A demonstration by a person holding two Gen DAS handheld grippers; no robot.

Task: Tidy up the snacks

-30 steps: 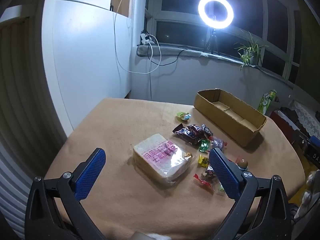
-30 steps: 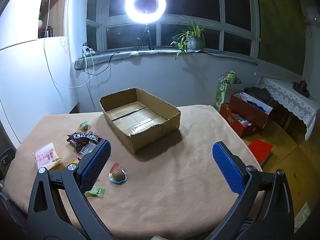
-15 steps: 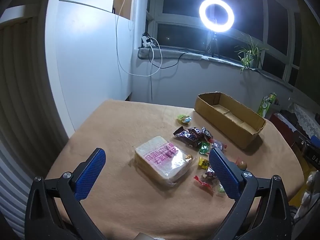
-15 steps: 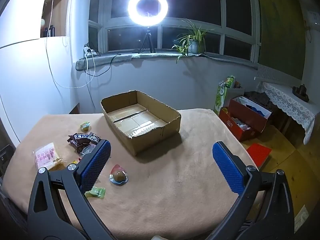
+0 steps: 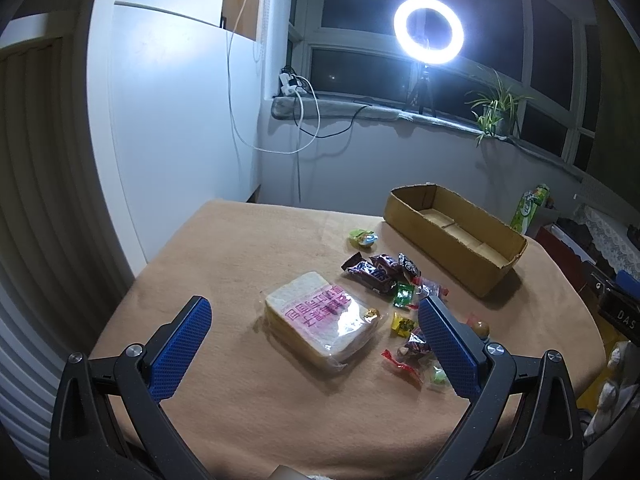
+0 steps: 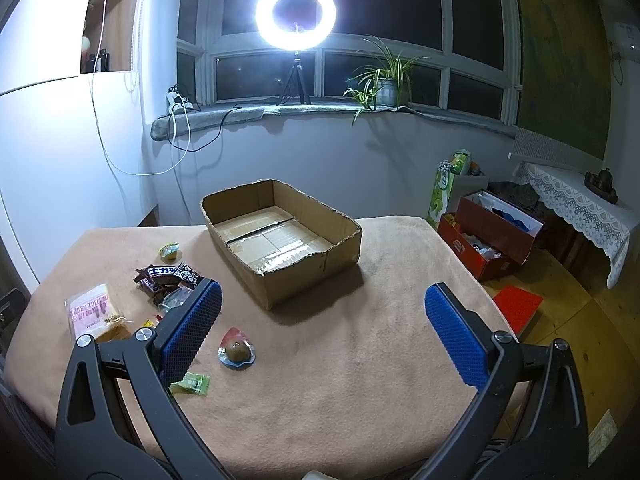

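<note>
It is night outside; the window (image 6: pixel 384 60) panes are black behind white frames. A ring light (image 6: pixel 296 12) on a small tripod glares from the grey sill (image 6: pixel 332 112), with a potted spider plant (image 6: pixel 386 80) just beside it to the right. White cables (image 6: pixel 176 120) hang from a power strip at the sill's left end down the pale wall (image 6: pixel 280 160). A tall white cabinet (image 5: pixel 172 120) stands on the left. To the right, a lace-covered side table (image 6: pixel 580 204) sits by a dark olive wall (image 6: pixel 564 56), over a wooden floor (image 6: pixel 580 300) where an open red box (image 6: pixel 496 236) rests.
</note>
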